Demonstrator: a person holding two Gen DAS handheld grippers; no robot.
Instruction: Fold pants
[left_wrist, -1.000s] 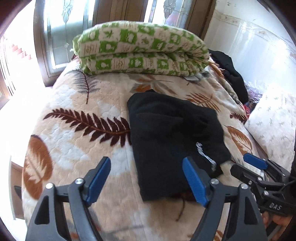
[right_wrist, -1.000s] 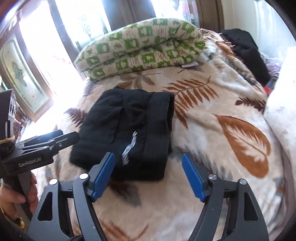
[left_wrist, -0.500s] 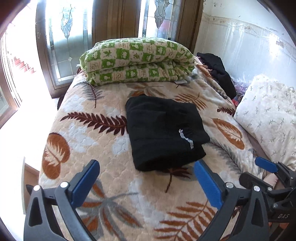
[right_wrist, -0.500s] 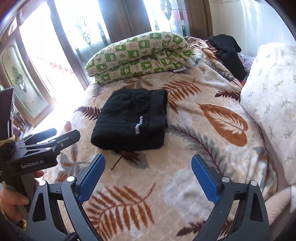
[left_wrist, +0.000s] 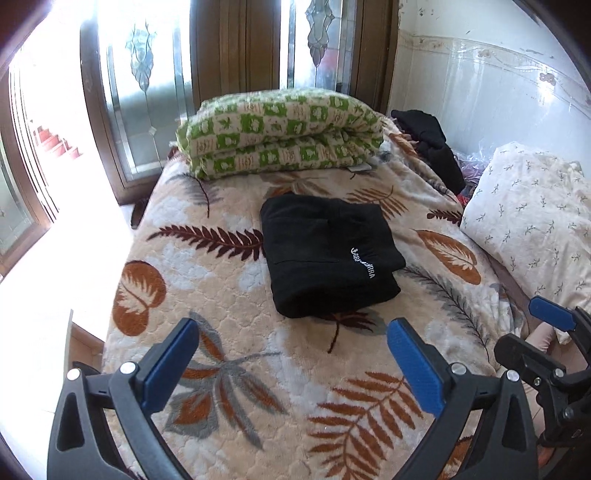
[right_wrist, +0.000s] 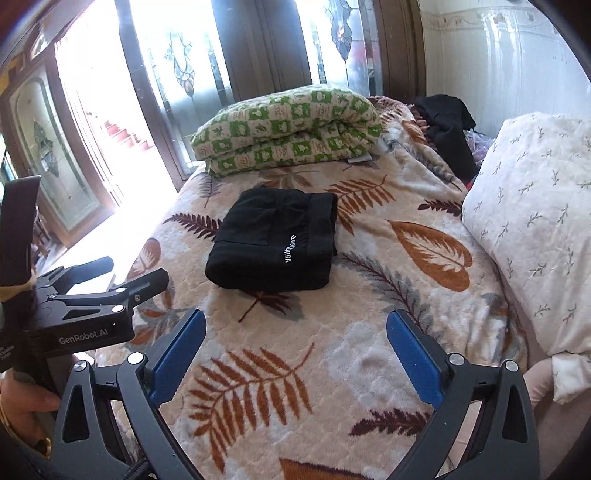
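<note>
Black pants (left_wrist: 328, 254) lie folded in a compact bundle mid-bed, just below a green checked quilt (left_wrist: 280, 133). The left hand-held gripper (left_wrist: 291, 362) is released and empty; the right hand-held gripper (right_wrist: 295, 354) is opening, nothing between its jaws. The soft bedspread (left_wrist: 207, 295) could let the bundle slump open if bumped.

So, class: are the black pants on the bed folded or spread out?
Folded. The black pants lie as a compact stacked rectangle on the leaf-print blanket, no legs trailing.

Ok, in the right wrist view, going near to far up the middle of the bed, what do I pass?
Right gripper, jaws opening with nothing between them → leaf-print blanket → folded black pants → green checked quilt → glass doors.
</note>
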